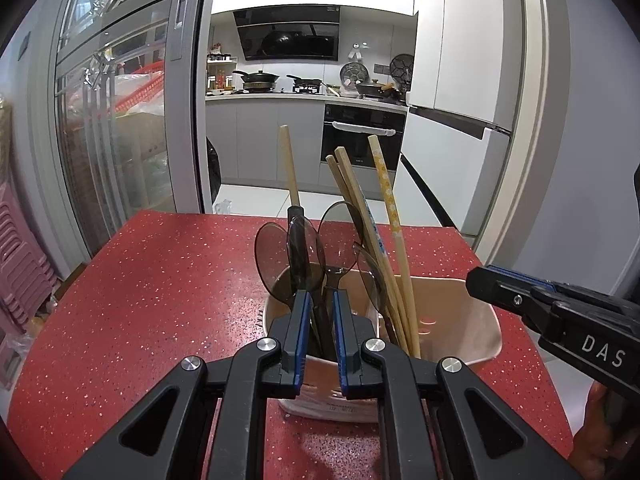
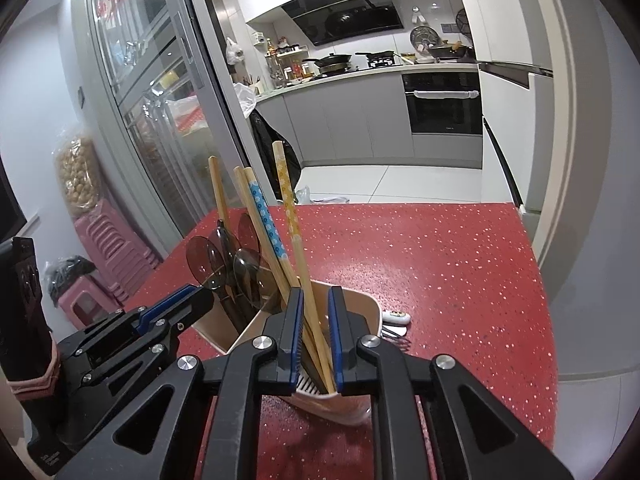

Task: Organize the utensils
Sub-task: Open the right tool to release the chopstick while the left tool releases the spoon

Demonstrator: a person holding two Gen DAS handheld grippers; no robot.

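Right gripper (image 2: 316, 320) is positioned over the beige holder (image 2: 360, 312), jaws slightly parted around chopsticks (image 2: 296, 240) (contact unclear). Dark spoons (image 2: 224, 264) are stood at the holder's left end.

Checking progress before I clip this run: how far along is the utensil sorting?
Done: dark translucent spoons and chopsticks stand in the beige holder on the red table. In hand: the left gripper is at the spoon handles, the right gripper brackets the chopsticks; whether either is clamped is unclear. Left: a fork and a small white piece lie beside the holder.
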